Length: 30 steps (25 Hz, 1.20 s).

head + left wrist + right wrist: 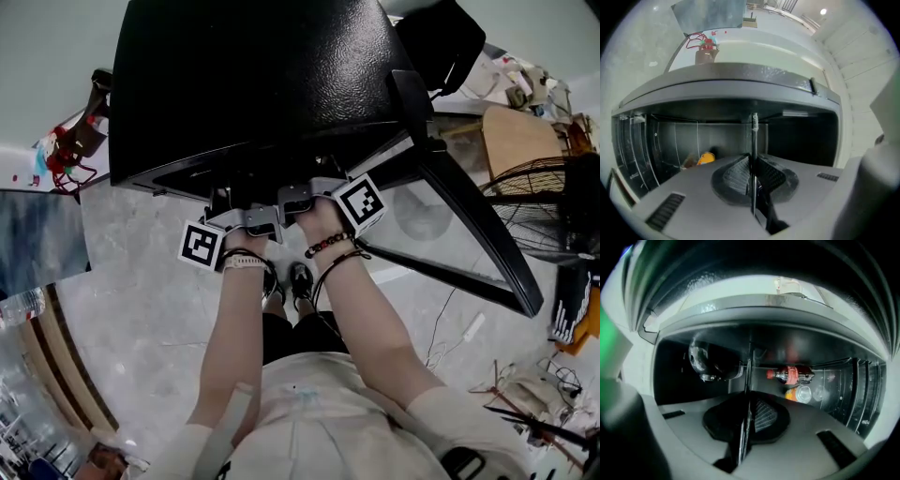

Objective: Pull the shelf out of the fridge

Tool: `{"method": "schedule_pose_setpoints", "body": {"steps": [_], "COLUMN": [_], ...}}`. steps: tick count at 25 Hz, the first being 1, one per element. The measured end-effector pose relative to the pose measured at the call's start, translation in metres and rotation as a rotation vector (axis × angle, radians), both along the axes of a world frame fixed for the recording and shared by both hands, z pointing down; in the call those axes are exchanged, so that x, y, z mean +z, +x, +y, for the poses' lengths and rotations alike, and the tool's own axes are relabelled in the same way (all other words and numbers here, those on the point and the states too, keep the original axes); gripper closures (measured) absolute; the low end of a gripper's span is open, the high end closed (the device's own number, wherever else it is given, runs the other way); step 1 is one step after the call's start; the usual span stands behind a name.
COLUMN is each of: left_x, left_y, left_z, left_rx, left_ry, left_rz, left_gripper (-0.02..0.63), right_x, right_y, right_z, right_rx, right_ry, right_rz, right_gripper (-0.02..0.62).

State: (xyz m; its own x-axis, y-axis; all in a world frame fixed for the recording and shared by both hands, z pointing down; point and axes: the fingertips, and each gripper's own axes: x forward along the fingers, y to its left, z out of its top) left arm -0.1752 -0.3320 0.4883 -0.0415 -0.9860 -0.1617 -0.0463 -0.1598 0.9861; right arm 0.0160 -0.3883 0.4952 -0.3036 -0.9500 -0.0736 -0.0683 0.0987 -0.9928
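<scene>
A black fridge stands in front of me with its door swung open to the right. Both grippers are held side by side at its opening, level, pointing inward. The left gripper has its ribbed pads pressed together along a thin pale line, with nothing visible between them. The right gripper is shut the same way. Deep inside, a thin shelf carries a cola bottle lying on its side. Both gripper tips are hidden under the fridge top in the head view.
An orange item and a clear cup sit low at the fridge's back. A dark shiny round body fills the inner left. A floor fan stands right; red clutter lies left.
</scene>
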Motion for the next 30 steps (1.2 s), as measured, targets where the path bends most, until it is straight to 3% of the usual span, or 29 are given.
{"method": "schedule_pose_setpoints", "body": {"steps": [25,30], "left_x": [0.009,0.007], "left_y": [0.009,0.014], "left_z": [0.047,0.076], "left_rx": [-0.037,-0.040], "left_ry": [0.030,0.061], "left_rz": [-0.005,-0.011], "left_gripper": [0.581,0.581], "right_x": [0.011,0.009], "right_y": [0.008,0.014], "right_z": [0.045,0.074], "right_rx": [-0.048,-0.058], "right_ry": [0.004,0.040], "right_rz": [-0.025,-0.028], "right_gripper": [0.566,0.566]}}
